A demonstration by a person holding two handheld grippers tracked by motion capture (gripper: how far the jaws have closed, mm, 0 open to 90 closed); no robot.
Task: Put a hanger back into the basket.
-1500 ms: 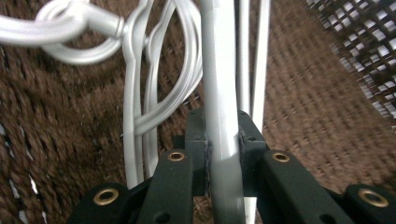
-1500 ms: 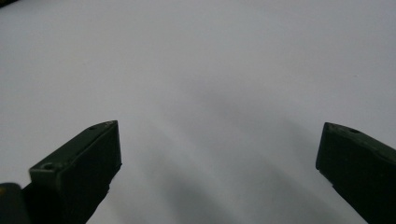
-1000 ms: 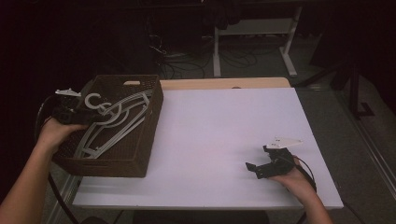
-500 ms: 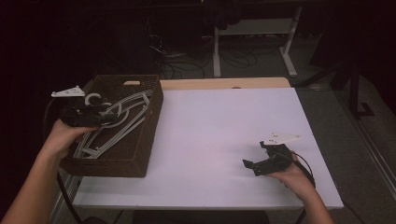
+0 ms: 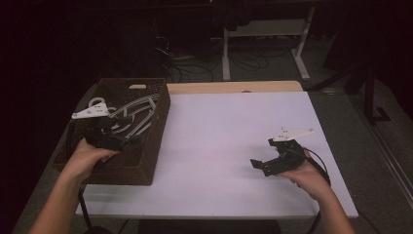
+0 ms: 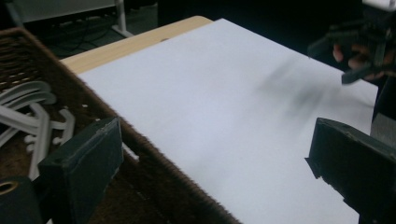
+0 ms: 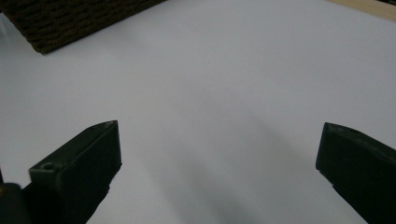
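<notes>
A brown woven basket [image 5: 158, 141] stands at the table's left edge with several white plastic hangers [image 5: 131, 114] lying inside. My left gripper [image 5: 132, 138] hovers over the basket's near right part, open and holding nothing. In the left gripper view its jaws [image 6: 215, 144] stand wide apart over the basket rim [image 6: 154, 158], with the hangers [image 6: 28, 112] to the left. My right gripper [image 5: 263, 155] is held low over the white tabletop [image 5: 229, 131] at the near right, open and empty. The right gripper view has the gripper [image 7: 219, 149] wide above bare white surface.
A basket corner [image 7: 70, 23] lies far ahead of the right gripper. The right gripper [image 6: 359, 46] is visible across the table from the left one. A wooden strip [image 5: 234, 87] borders the far table edge. A white desk frame [image 5: 263, 34] and cables stand on the dark floor behind.
My left gripper has moved right and toward the person, from the basket's far left to its near right side. The right gripper has shifted slightly away from the person.
</notes>
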